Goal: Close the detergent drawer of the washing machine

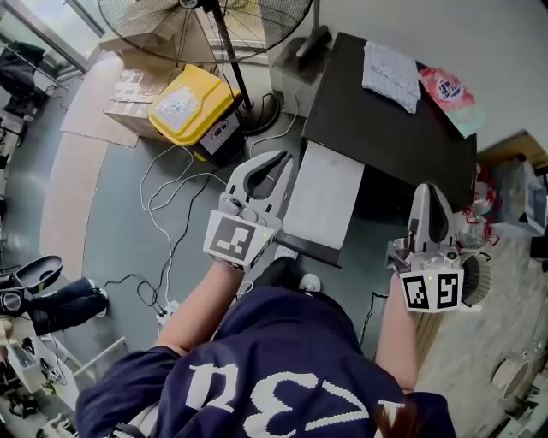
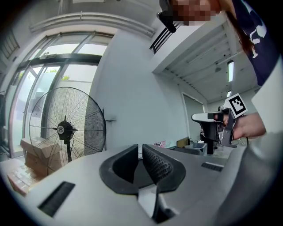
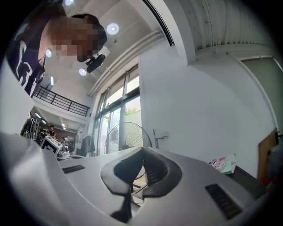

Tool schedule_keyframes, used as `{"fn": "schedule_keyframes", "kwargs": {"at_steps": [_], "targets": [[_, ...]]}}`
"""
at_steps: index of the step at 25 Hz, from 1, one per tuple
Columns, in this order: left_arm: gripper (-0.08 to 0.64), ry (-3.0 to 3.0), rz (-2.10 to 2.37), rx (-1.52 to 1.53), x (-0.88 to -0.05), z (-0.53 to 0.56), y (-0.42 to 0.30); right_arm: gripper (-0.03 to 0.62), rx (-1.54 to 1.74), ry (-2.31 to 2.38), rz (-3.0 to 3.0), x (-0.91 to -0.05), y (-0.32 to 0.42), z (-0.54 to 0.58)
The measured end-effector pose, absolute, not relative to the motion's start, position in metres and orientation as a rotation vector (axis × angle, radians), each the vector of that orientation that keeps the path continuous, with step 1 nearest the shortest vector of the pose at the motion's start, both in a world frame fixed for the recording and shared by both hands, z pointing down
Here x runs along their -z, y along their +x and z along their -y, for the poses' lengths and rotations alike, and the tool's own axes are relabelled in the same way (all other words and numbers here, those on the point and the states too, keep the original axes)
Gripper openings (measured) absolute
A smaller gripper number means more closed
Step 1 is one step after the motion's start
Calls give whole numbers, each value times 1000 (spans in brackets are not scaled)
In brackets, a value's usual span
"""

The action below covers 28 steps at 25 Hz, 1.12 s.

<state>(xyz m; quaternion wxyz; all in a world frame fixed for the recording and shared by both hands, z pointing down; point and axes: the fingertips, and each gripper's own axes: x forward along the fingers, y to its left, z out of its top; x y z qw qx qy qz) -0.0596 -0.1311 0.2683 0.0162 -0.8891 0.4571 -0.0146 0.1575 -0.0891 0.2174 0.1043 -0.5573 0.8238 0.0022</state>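
Large white numerals on the person's dark blue shirt — upside down, seemingly "33" plus one unclear figure. Pink packet print — too small to read.

You hold two grippers: left gripper, right gripper. At upper left you have one fan, one yellow case and two cardboard boxes. At upper right, one washer carries one cloth and one pouch.

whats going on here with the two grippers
A person stands at a black-topped washing machine, a grey two-jaw gripper in each hand. The left gripper and right gripper are both shut and empty. A white panel, seemingly the detergent drawer, juts out from the machine's front; neither gripper seems to touch it.
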Motion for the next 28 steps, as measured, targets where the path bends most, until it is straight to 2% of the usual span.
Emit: {"fn": "schedule_keyframes", "kwargs": {"at_steps": [14,18,23,28], "targets": [[32,-2884,-1358,185,-316,179,-77,15,119,-1720,-2476,-266,137,122],[34,-2886,-1359,116,-330,172,-76,74,249,-1667,-2574,-303,128,119],[103,-2994,-1311,259,-382,142,-71,163,496,-1500,-2751,-374,105,93],[118,-3082,-1277,353,-429,100,-73,247,722,-1384,-2868,-438,89,50]]}}
